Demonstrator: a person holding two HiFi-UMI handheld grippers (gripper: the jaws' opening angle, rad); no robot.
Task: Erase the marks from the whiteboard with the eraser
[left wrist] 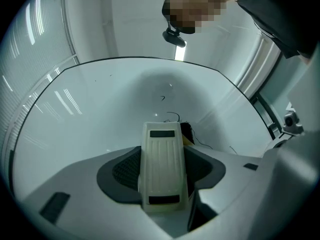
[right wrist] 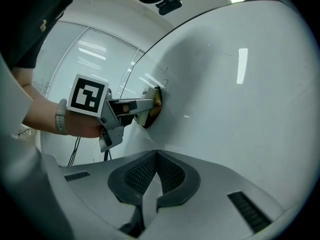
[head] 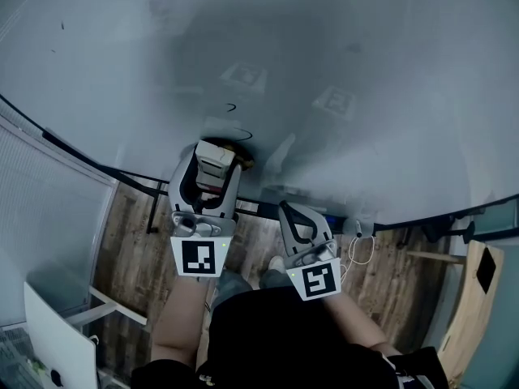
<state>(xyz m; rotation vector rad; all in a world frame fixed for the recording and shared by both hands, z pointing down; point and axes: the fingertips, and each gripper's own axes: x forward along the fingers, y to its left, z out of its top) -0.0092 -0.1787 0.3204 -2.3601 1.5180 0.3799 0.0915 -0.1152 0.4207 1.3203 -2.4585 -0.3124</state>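
Gripping the eraser (left wrist: pixel 161 159) across its width, our left hand-held gripper (head: pixel 215 154) has its two dark ribbed pads closed on the cream plastic body. The eraser lies straight along the line of the jaws, its far end pointing away from us and pressed against the whiteboard (head: pixel 365 55). On the eraser's ribbed back we see two dark rectangular labels, one at the near end and one at the far end; any print on them is too small for us to read. Thin black marks (left wrist: pixel 172 117) curl on the board just beyond the eraser's far tip, with one small hooked stroke (left wrist: pixel 162 98) a little further ahead. Our right hand-held gripper (right wrist: pixel 156 164) is held to the right of the left one, its jaws closed together with nothing between them, and the board curves away ahead of it and to its right. Each gripper carries a marker cube (head: pixel 199 258) with a black-and-white square pattern, which bears no letters.
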